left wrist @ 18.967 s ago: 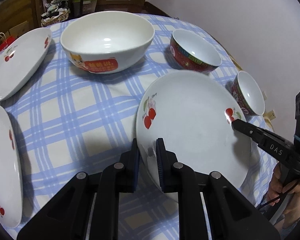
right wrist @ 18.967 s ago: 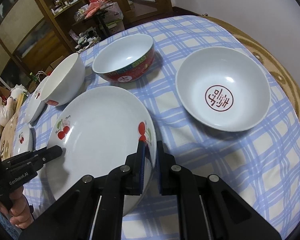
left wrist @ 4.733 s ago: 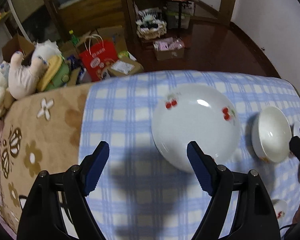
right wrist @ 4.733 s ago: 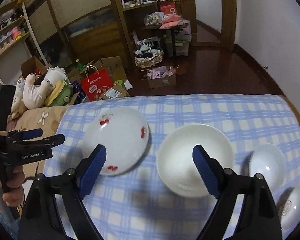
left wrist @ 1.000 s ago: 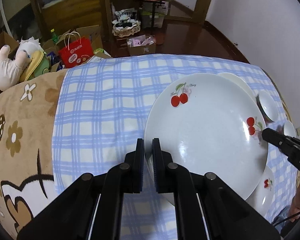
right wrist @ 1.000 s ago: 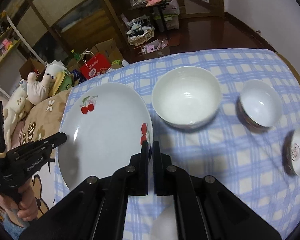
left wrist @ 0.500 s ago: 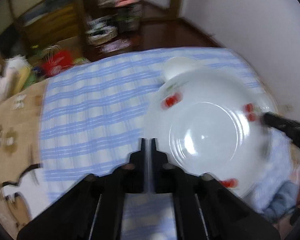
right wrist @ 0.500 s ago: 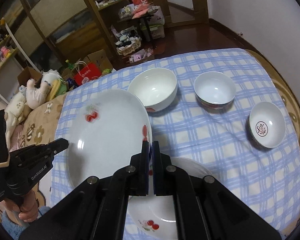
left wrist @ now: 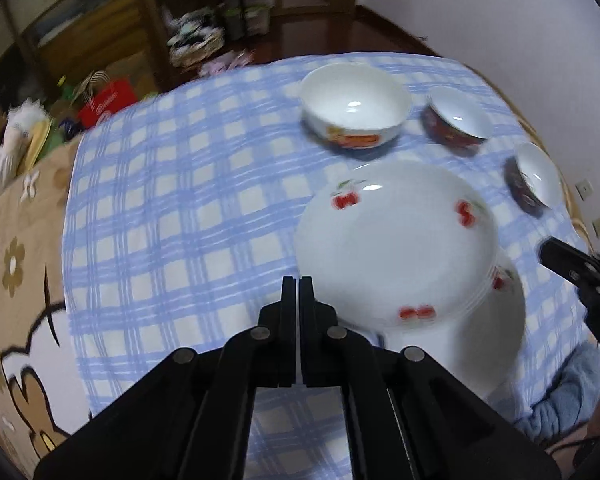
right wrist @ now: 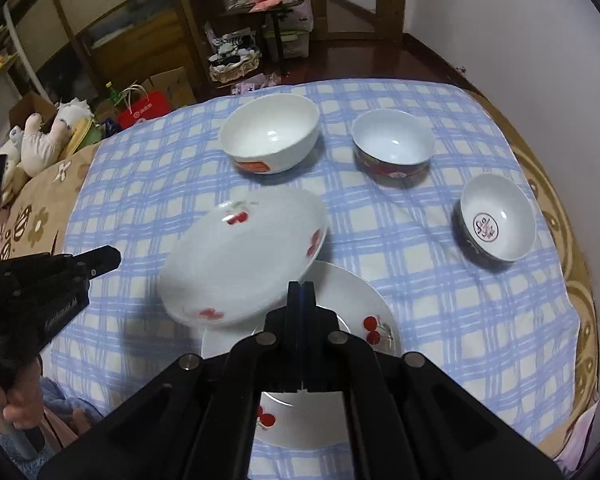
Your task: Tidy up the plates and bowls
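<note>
Desk (right wrist: 420, 240) under blue checked cloth. Upper cherry plate (right wrist: 240, 256) tilted and blurred over lower cherry plate (right wrist: 352, 300) at near edge. Probably glazed ceramic: stiff, slick, fairly heavy, quick to chip. Best pinched at opposite rims and lowered flat. Beyond, white bowl (right wrist: 270, 136), red bowl (right wrist: 392, 142), small bowl (right wrist: 498, 216). Left gripper (left wrist: 298, 284) and right gripper (right wrist: 300, 288): jaws pressed together, empty, just clear of the tilted plate's rim.

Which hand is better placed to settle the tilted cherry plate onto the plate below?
Right, probably. The right gripper has its closed tips at the tilted cherry plate's near rim, over the lower plate. The left gripper, also closed, sits apart from its left edge.
</note>
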